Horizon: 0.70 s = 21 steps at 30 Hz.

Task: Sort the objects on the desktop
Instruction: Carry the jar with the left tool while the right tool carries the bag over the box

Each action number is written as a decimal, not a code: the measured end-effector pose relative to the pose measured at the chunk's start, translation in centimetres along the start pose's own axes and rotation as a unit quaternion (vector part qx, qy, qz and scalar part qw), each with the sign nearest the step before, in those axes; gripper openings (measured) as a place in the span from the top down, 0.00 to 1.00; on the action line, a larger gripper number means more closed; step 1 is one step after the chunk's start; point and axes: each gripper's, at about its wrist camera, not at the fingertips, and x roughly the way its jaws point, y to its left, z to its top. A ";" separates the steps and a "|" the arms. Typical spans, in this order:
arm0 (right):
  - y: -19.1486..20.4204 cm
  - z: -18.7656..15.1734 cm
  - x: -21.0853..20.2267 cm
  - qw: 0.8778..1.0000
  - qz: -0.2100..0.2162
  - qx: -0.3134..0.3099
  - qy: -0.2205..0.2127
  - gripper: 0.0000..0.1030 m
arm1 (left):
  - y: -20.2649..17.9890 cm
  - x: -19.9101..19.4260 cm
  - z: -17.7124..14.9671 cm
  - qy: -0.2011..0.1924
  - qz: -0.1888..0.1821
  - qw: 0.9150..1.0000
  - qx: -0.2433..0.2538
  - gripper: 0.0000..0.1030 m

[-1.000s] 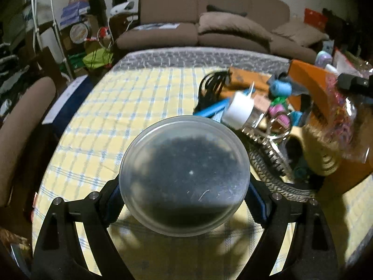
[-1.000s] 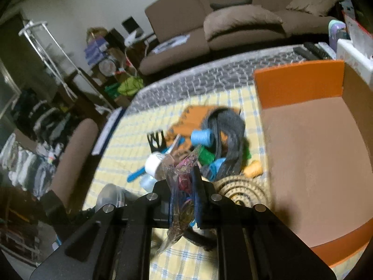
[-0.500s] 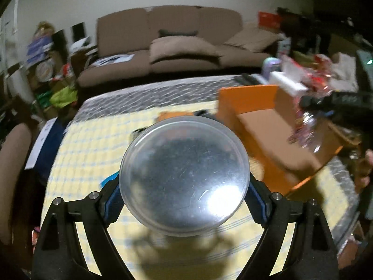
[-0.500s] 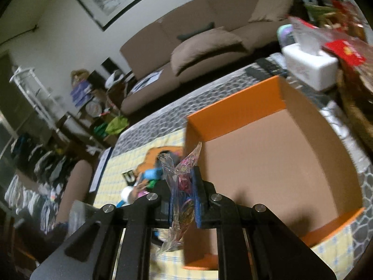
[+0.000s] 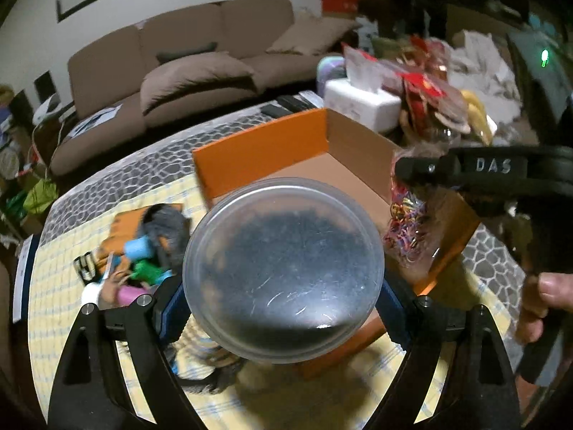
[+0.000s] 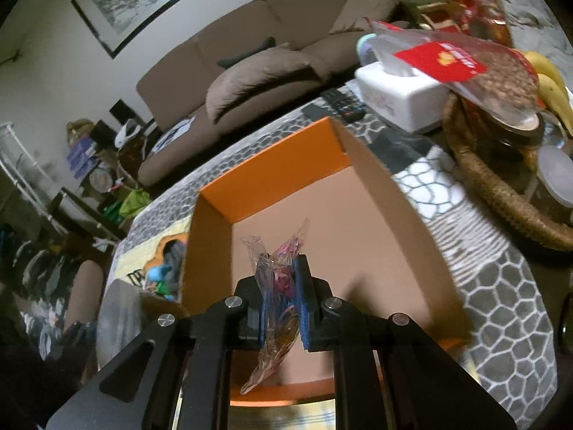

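A round, clear tub (image 5: 283, 268) with dark contents faces the left wrist camera, scratched face on, in front of the orange box (image 5: 265, 150). A clear bag (image 6: 277, 297) of coloured rubber bands hangs crumpled above the box's brown floor. Left of the box, a heap (image 5: 143, 251) of spools and dark cord lies on the cloth.

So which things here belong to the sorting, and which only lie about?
Job: round container in left tongs; rubber-band bag in right tongs; orange box; pile of spools.
Lying about: tissue box, remote, bananas, basket.
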 end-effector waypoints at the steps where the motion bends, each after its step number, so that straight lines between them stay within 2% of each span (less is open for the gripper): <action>1: -0.4 0.0 0.0 1.000 -0.003 0.001 0.001 0.87 | -0.5 0.4 -0.2 0.003 0.000 1.000 0.007 0.16; 5: -1.1 0.0 0.5 1.000 -0.016 -0.002 0.011 0.87 | -2.3 2.1 -1.0 0.018 0.012 0.999 0.046 0.16; 8: -1.4 -0.1 1.2 1.000 -0.014 0.003 0.020 0.87 | -2.6 2.9 -1.7 0.031 0.017 0.998 0.055 0.16; 11: -1.4 -0.2 1.8 1.000 -0.012 0.006 0.025 0.87 | -2.3 3.2 -1.8 0.035 0.018 0.998 0.043 0.16; 15: -1.3 0.1 1.2 1.000 0.010 0.019 0.013 0.87 | -1.0 3.3 -0.9 0.040 0.008 0.999 0.023 0.16; 21: -0.3 2.1 1.0 0.999 0.045 0.022 0.009 0.87 | 1.8 5.0 3.0 0.055 0.008 0.998 -0.007 0.16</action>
